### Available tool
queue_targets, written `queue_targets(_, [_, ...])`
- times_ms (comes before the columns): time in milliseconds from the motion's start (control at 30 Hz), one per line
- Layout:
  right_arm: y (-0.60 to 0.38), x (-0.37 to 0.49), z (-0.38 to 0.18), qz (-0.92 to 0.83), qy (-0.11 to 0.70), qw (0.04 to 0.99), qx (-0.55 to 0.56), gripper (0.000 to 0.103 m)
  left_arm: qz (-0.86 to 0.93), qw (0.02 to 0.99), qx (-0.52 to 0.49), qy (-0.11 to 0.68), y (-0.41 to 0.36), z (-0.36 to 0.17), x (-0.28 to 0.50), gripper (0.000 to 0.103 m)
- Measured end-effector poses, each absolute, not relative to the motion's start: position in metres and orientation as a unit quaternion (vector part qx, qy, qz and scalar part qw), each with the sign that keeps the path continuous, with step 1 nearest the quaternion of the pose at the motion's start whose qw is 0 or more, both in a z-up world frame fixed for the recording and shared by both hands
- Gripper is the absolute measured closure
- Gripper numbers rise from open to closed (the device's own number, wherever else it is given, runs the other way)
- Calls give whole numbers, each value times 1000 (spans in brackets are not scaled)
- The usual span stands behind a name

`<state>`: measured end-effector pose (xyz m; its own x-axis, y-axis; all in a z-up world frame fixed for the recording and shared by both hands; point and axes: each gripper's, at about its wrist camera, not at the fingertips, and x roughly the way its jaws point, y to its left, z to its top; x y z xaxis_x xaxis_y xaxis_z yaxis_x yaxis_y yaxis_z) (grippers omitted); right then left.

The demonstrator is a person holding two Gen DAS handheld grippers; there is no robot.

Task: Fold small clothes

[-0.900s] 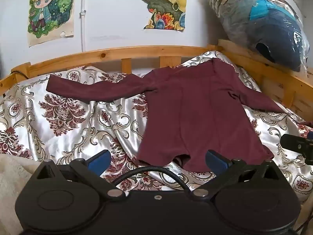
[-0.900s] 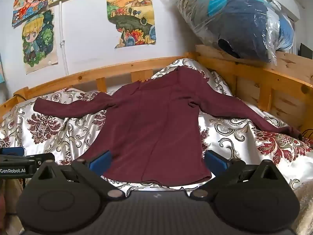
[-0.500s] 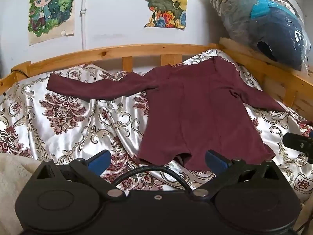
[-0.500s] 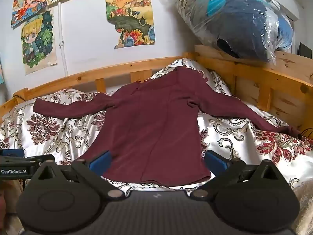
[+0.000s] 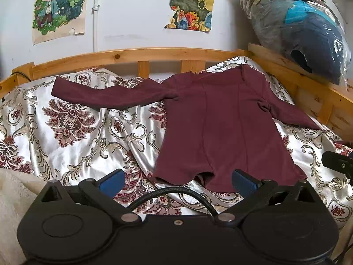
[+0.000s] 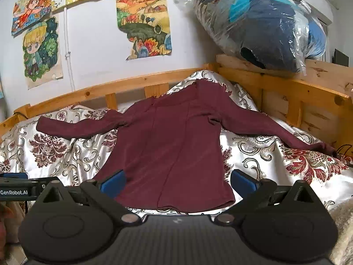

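Note:
A maroon long-sleeved shirt (image 5: 222, 128) lies flat on the patterned satin bedspread (image 5: 72, 137), hem toward me, both sleeves spread out to the sides. It also shows in the right wrist view (image 6: 172, 145). My left gripper (image 5: 177, 182) is open and empty, just short of the hem, toward its left half. My right gripper (image 6: 177, 182) is open and empty, with its blue fingers to either side of the hem. The left gripper's side (image 6: 15, 190) shows at the left edge of the right wrist view.
A wooden bed rail (image 5: 141, 55) runs along the back and right side. A plastic bag of bedding (image 6: 264, 26) sits on the right rail. Posters (image 5: 58, 8) hang on the wall. A cream fleece blanket (image 5: 15, 198) lies at the near left.
Both grippers have stayed nearly still, open, in front of the hem. The shirt has not moved.

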<state>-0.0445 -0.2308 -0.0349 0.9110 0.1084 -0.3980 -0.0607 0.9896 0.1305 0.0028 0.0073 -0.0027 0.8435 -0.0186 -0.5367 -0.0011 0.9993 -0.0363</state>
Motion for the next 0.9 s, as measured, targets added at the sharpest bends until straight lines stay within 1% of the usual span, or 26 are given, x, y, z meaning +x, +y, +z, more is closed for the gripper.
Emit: queue_targets(900, [-231,-41,-37,39,212,975,55,0,-1,964,-7,266,5,-3,-1,1])
